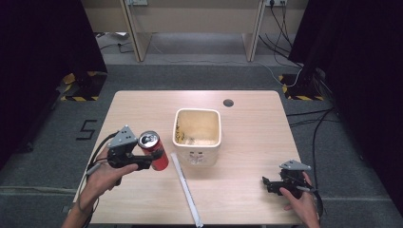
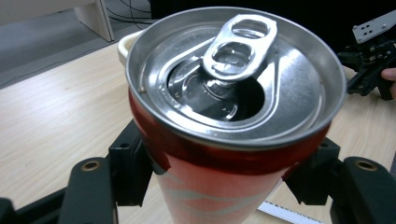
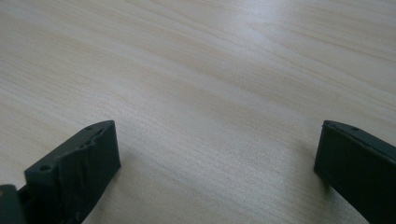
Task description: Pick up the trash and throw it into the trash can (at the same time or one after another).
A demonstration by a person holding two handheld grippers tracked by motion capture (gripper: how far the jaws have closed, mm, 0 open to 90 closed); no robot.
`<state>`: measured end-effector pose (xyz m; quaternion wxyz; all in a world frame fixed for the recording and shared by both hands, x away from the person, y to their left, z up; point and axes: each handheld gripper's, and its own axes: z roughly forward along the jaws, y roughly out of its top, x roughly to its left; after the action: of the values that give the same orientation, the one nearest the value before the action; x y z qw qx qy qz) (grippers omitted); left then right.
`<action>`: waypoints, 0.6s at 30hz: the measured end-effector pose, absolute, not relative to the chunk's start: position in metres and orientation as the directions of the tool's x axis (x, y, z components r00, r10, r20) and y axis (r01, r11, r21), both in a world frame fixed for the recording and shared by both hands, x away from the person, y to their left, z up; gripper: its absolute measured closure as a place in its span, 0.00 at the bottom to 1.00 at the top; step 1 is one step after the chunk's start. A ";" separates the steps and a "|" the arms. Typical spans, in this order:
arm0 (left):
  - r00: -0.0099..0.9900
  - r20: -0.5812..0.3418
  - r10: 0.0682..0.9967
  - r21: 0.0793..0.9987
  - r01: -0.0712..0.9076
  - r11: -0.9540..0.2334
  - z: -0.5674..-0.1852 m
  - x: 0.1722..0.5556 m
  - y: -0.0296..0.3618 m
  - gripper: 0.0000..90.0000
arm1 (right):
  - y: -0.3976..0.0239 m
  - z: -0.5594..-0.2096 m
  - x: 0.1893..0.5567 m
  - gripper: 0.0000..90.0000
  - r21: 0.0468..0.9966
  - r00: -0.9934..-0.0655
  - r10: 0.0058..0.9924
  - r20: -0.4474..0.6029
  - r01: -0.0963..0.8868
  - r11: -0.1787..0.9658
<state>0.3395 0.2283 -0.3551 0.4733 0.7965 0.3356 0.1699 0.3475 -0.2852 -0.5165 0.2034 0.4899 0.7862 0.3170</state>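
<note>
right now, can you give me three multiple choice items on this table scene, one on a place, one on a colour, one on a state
1. Where does the white stick lie?
A. inside the bin
B. flat on the table, in front of the bin
C. in the right claw

2. What colour is the body of the can?
A. red
B. blue
C. green

3. How do the right claw's jaws stand?
A. shut on the can
B. shut on the stick
C. open, nothing between them

Answers:
1 B, the high view shows it on the table before the cream bin.
2 A, the can gripped in the left claw has a red side under its silver top.
3 C, the right gripper view shows bare wood between parted jaws.
</note>
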 end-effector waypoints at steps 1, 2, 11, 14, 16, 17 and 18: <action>0.719 -0.045 0.693 0.868 0.372 -0.329 -0.353 0.340 0.228 0.38 | -0.285 -0.516 0.347 0.00 0.698 -0.437 0.899 -0.009 0.641 0.319; 0.720 -0.048 0.692 0.869 0.371 -0.326 -0.351 0.341 0.228 0.38 | -0.285 -0.516 0.347 0.00 0.698 -0.437 0.899 -0.010 0.641 0.319; 0.724 -0.037 0.689 0.874 0.357 -0.329 -0.338 0.345 0.225 0.38 | -0.285 -0.516 0.347 0.00 0.698 -0.437 0.899 -0.009 0.641 0.319; 0.726 -0.037 0.687 0.875 0.355 -0.329 -0.335 0.347 0.224 0.38 | -0.285 -0.517 0.347 0.00 0.698 -0.439 0.899 -0.011 0.641 0.321; 0.726 -0.035 0.686 0.876 0.353 -0.329 -0.332 0.348 0.223 0.38 | -0.285 -0.517 0.348 0.00 0.698 -0.438 0.899 -0.011 0.641 0.321; 0.725 -0.032 0.688 0.876 0.351 -0.330 -0.331 0.349 0.224 0.38 | -0.285 -0.516 0.347 0.00 0.697 -0.437 0.899 -0.010 0.642 0.320; 0.723 -0.029 0.690 0.877 0.349 -0.330 -0.330 0.350 0.224 0.38 | -0.285 -0.516 0.347 0.00 0.697 -0.437 0.899 -0.010 0.642 0.320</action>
<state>0.3504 0.2236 -0.3297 0.4780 0.7957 0.3266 0.1782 0.3475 -0.2852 -0.5165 0.2035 0.4898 0.7864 0.3166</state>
